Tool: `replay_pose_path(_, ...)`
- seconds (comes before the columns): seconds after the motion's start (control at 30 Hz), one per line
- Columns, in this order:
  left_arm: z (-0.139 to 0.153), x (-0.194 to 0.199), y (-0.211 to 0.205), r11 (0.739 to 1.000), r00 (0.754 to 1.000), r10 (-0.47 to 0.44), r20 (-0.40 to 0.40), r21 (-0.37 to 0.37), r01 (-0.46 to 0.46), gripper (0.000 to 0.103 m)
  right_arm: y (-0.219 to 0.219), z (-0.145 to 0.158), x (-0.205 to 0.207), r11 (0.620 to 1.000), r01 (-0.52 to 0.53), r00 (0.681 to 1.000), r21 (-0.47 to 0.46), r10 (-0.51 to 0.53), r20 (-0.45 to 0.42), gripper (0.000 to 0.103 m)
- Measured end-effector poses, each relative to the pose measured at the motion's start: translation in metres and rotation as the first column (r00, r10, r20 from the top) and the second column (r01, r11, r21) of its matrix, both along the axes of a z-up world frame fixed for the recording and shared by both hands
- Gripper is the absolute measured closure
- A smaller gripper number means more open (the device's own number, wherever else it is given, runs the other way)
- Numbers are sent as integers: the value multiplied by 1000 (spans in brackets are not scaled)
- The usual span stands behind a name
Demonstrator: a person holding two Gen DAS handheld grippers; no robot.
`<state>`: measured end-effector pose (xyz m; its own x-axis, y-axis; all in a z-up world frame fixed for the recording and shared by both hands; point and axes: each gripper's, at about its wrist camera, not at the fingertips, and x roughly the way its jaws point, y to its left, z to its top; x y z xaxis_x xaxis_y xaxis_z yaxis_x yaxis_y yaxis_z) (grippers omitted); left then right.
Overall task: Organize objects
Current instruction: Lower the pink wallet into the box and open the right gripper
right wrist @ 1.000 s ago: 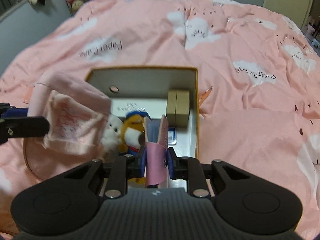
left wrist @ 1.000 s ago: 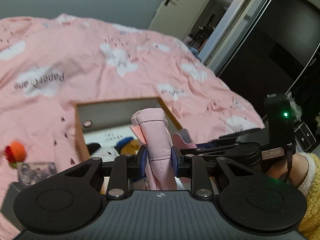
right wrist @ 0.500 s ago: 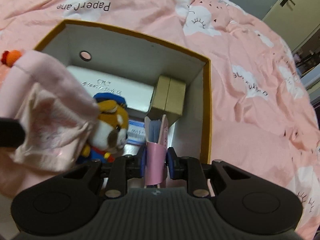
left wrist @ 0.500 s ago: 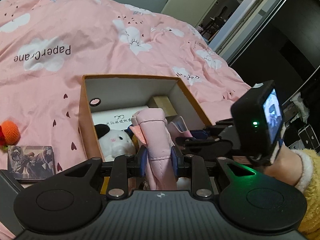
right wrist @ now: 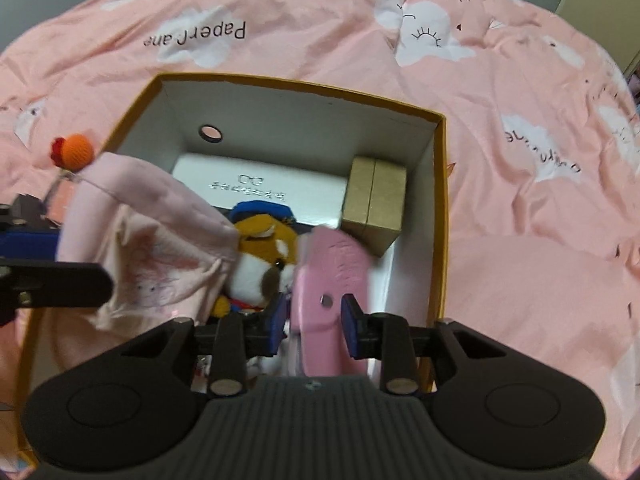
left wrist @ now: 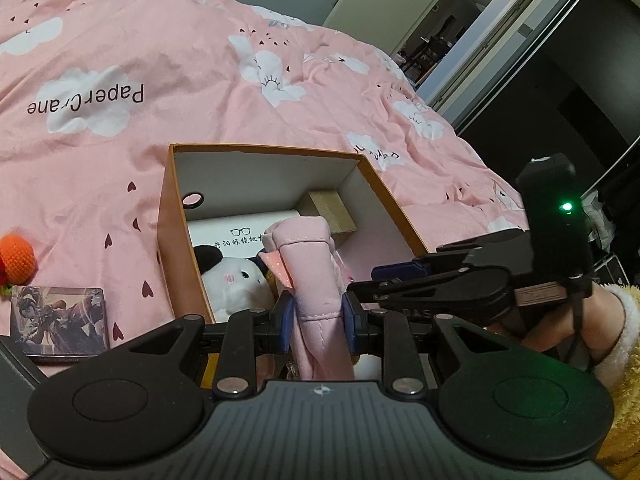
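My left gripper [left wrist: 318, 316] is shut on a folded pink fabric pouch [left wrist: 312, 272] and holds it upright over the near end of an orange-edged cardboard box [left wrist: 172, 216]. In the right wrist view the same pouch [right wrist: 152, 248] hangs at the left over the box [right wrist: 438, 200]. My right gripper [right wrist: 314, 320] points down into the box and its jaws are opening. A pink wallet [right wrist: 332, 264] with a snap stud stands between them, blurred and tilted, with a gap beside the left pad.
Inside the box lie a white glasses case [right wrist: 260, 184], a small brown carton [right wrist: 374, 196], a panda plush [left wrist: 236, 280] and an orange plush with a blue cap [right wrist: 260, 248]. An orange crochet ball [left wrist: 16, 256] and a picture card [left wrist: 60, 316] lie on the pink bedspread to the left.
Both grippers have sunk toward the box, which now fills more of each view. The right jaws have widened and the pink wallet has tipped over between them. The left grip is unchanged.
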<state>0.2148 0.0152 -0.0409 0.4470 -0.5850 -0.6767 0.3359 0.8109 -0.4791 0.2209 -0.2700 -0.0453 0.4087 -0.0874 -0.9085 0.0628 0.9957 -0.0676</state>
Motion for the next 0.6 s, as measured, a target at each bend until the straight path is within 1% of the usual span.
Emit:
replay_pose_path(0.07,0,0,0,1000,1000,1,0,4,-1,75,0,1,-3,998,-6,1000,55,6,8,74)
replay_pose_path(0.1,0,1,0,1000,1000,3,0,6,-3,75,0,-1,-4,998,-3,1000,67,3,6,82)
replay_pose_path(0.13,0,1,0,1000,1000,3,0,8,-3,75,1,-1,-4,998,-5,1000,69,5,6,87)
replay_pose_path(0.23,1,1,-1,1000,1000,6,3,14,-6,75,5,-4,-1,999,-33,999,43,32,8,88)
replay_pose_path(0.27,2,1,-2,1000,1000,5,5,15,-5,75,5,-6,0,999,-39,999,38,39,2,89)
replay_pose_path(0.3,2,1,-2,1000,1000,4,6,14,-4,75,5,-8,0,998,-48,999,41,49,-2,93)
replay_pose_path(0.37,4,1,-3,1000,1000,3,11,16,-3,75,7,-14,3,997,-74,997,32,74,2,95)
replay_pose_path(0.43,6,0,-5,1000,1000,4,16,25,-4,75,12,-21,6,992,-117,993,-37,117,-3,101)
replay_pose_path(0.47,7,0,-5,1000,1000,4,18,30,-4,75,15,-25,7,989,-133,991,-69,132,-19,101)
replay_pose_path(0.5,7,0,-5,999,1000,4,19,36,-5,75,16,-29,9,986,-143,990,-80,141,-32,103)
replay_pose_path(0.6,6,1,-6,999,1000,6,16,47,-7,75,13,-45,15,988,-152,984,-41,147,-96,103)
